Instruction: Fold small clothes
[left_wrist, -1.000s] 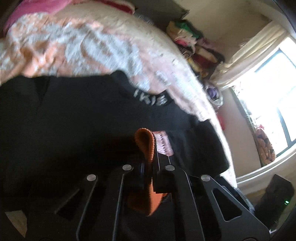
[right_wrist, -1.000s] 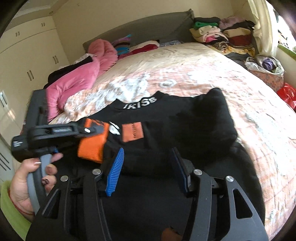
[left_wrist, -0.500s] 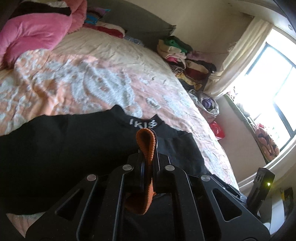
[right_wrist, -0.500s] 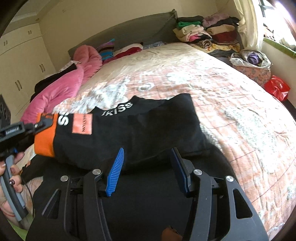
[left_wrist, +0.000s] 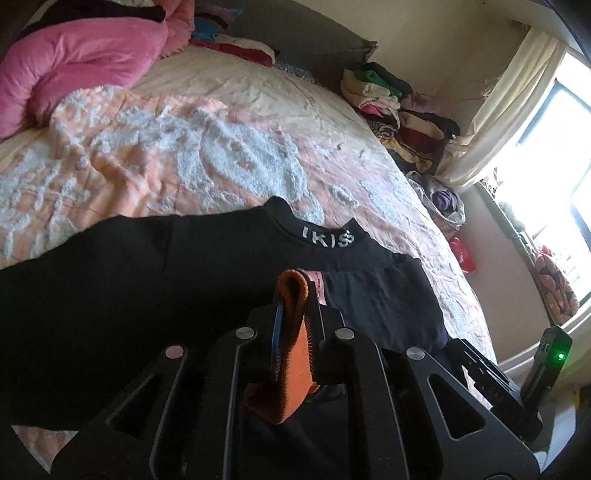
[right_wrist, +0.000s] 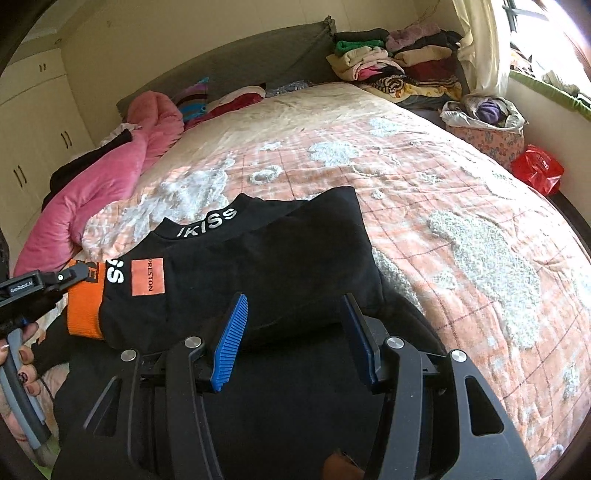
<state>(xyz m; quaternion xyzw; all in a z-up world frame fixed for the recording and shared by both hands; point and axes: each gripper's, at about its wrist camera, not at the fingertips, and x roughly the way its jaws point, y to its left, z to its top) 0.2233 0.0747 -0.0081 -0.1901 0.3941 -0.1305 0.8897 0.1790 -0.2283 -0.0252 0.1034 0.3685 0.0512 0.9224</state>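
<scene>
A black sweatshirt (right_wrist: 277, 251) with white collar lettering lies on the peach quilt (right_wrist: 443, 192). One of its sleeves is drawn across the body toward the left. It ends in an orange cuff (right_wrist: 85, 310), and my left gripper (right_wrist: 70, 275) is shut on that cuff, with a hand (right_wrist: 22, 365) on its handle. In the left wrist view the cuff (left_wrist: 291, 354) stands pinched between the jaws of the left gripper (left_wrist: 297, 295), above the black cloth (left_wrist: 147, 277). My right gripper (right_wrist: 295, 317) hovers open over the near part of the garment, its blue pads apart.
A pink duvet (right_wrist: 103, 177) is bunched along the bed's left side. Folded clothes (right_wrist: 388, 59) are stacked at the far right corner, beside a cloth basket (right_wrist: 484, 122) and a red bag (right_wrist: 537, 171). Wardrobe doors (right_wrist: 33, 122) stand at the left.
The left gripper has drawn the orange cuff and sleeve leftward across the sweatshirt, stretching the sleeve out. The left view has tipped up, showing more of the bed. The right gripper stayed open.
</scene>
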